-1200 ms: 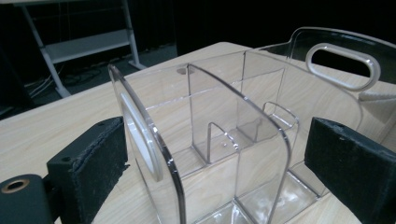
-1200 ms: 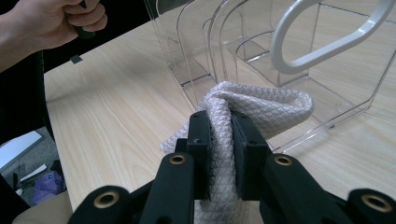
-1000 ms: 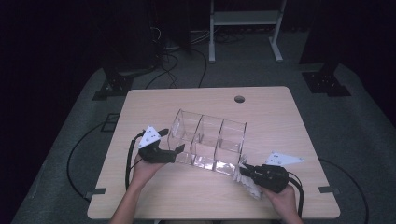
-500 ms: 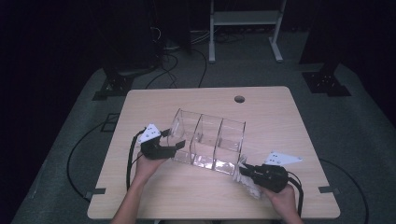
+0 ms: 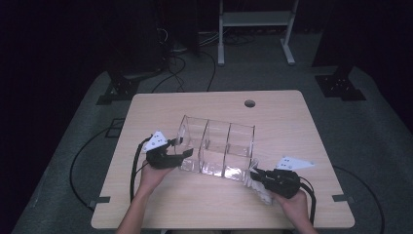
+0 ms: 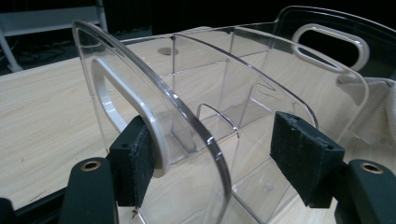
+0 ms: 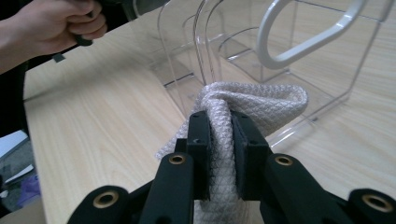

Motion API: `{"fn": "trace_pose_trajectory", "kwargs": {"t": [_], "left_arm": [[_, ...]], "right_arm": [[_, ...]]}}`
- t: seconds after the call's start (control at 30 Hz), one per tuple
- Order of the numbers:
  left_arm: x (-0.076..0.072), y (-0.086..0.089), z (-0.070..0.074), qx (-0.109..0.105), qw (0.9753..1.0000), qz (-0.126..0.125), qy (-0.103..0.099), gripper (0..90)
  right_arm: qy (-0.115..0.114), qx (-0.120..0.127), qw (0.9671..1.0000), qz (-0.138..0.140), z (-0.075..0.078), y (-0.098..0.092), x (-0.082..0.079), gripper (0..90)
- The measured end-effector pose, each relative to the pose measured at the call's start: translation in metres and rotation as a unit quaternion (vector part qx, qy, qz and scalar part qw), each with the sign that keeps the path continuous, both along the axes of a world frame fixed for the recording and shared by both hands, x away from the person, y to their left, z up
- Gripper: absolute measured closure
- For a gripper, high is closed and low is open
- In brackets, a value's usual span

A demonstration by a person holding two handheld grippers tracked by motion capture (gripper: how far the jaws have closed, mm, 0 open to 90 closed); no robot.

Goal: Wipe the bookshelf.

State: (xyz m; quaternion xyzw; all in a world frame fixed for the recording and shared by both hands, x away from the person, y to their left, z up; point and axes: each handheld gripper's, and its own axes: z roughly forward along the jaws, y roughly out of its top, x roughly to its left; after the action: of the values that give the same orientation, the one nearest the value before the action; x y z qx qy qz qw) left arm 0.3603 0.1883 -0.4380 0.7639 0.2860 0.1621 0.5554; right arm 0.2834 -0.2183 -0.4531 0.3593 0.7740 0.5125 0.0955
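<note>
Right hand-held gripper [image 7: 219, 154] on cloth [image 7: 261, 105]

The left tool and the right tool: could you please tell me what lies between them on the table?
In the high view, the clear plastic organizer lies between the left tool and the right tool, which grips a white cloth.

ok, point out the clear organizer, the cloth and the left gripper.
clear organizer [image 5: 216, 146]: high view, middle compartment wall.
cloth [image 7: 261, 105]: right gripper view, folded bulge above the jaws.
left gripper [image 6: 219, 161]: left gripper view, midway between its pads.
</note>
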Motion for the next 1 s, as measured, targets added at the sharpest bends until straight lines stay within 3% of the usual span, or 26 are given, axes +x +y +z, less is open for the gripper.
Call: {"fn": "trace_pose_trajectory", "kwargs": {"t": [0.5,0.87,1.0], "left_arm": [[-0.020,-0.003,0.000,0.008,0.9999,-0.011,-0.004,40.6],[-0.029,-0.009,0.002,0.019,0.9996,-0.021,-0.005,43.1],[-0.032,-0.012,0.002,0.021,0.9995,-0.023,-0.007,43.5]], "right_arm": [[-0.008,-0.013,0.9986,-0.050,0.002,-0.015,0.033,78.2],[-0.009,-0.016,0.9976,-0.066,0.003,-0.021,0.053,78.2],[-0.009,-0.007,0.9975,-0.069,0.001,-0.024,0.058,78.2]]}}
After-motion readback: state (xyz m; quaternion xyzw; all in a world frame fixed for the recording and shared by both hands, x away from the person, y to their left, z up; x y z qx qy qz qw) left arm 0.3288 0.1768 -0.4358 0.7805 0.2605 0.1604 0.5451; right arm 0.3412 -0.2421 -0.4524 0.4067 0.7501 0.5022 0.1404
